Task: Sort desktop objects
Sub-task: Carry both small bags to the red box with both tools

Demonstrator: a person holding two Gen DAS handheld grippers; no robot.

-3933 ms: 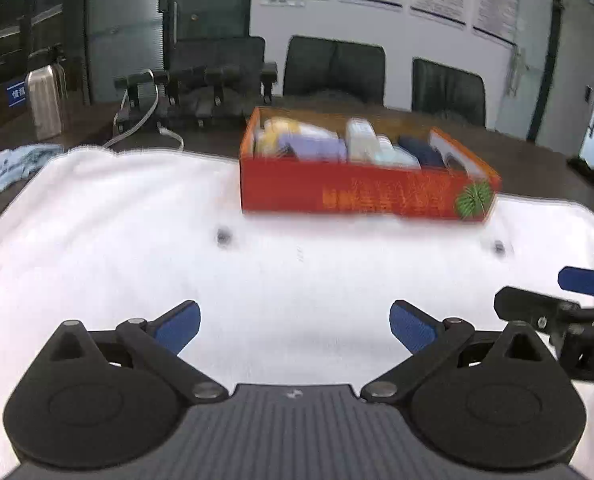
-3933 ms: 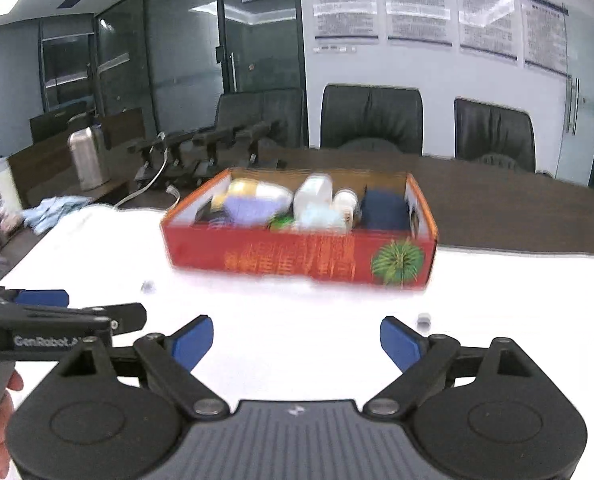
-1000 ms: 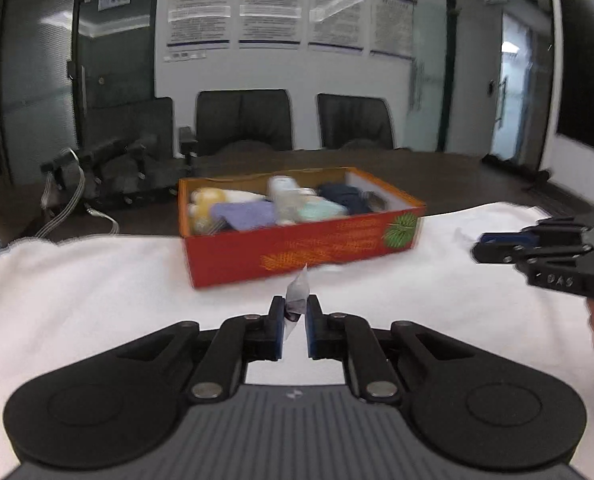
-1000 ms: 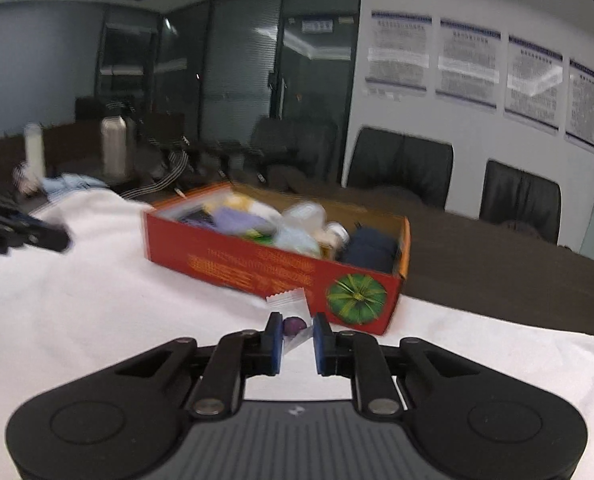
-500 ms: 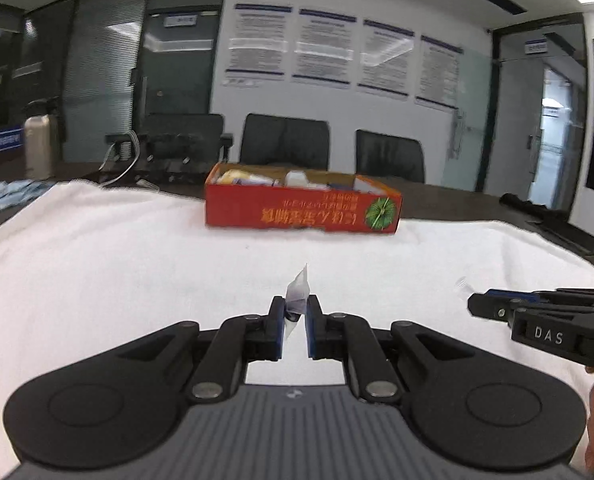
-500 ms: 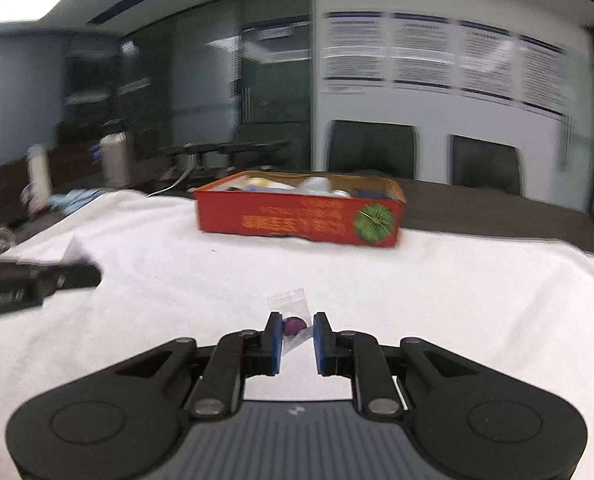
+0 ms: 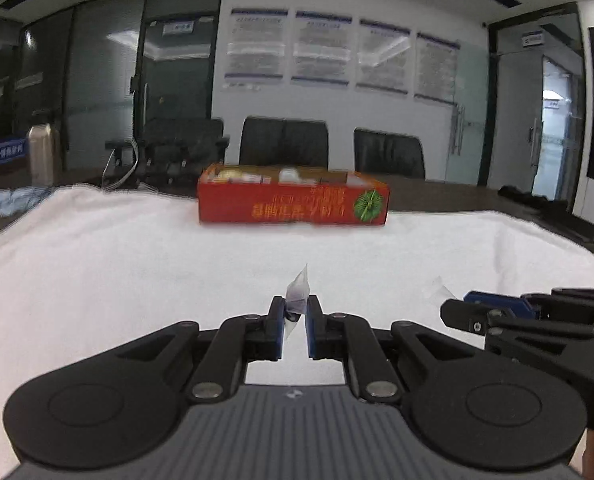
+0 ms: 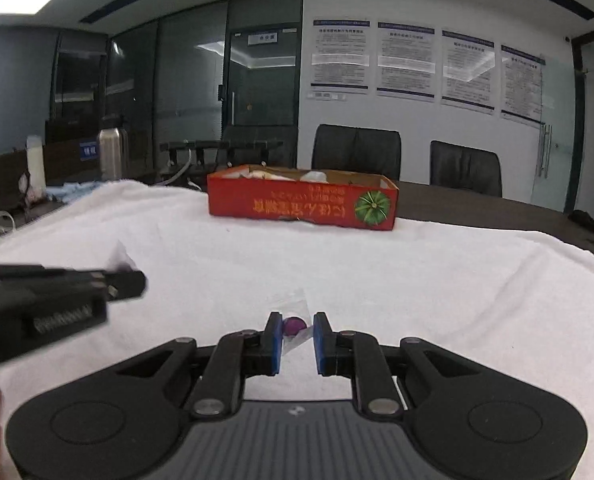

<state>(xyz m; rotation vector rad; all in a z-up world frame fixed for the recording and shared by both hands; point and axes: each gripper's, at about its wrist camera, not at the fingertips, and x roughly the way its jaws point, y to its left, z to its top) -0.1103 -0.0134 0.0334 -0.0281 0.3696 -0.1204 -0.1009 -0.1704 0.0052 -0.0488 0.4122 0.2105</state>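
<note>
Both tools are pinched on thin clear bags. Your left tool [image 7: 296, 320] grips a small bag [image 7: 298, 294] by its lower edge, most of it poking up free. Your right tool [image 8: 295, 330] clamps a bag with a purple bead [image 8: 294, 322] at a corner. Red box [image 8: 301, 200] sits well apart, far across the white-covered counter [image 8: 417, 272]. Risks: slick film slides out mid-carry; the two tools ride close and could knock together.
</note>
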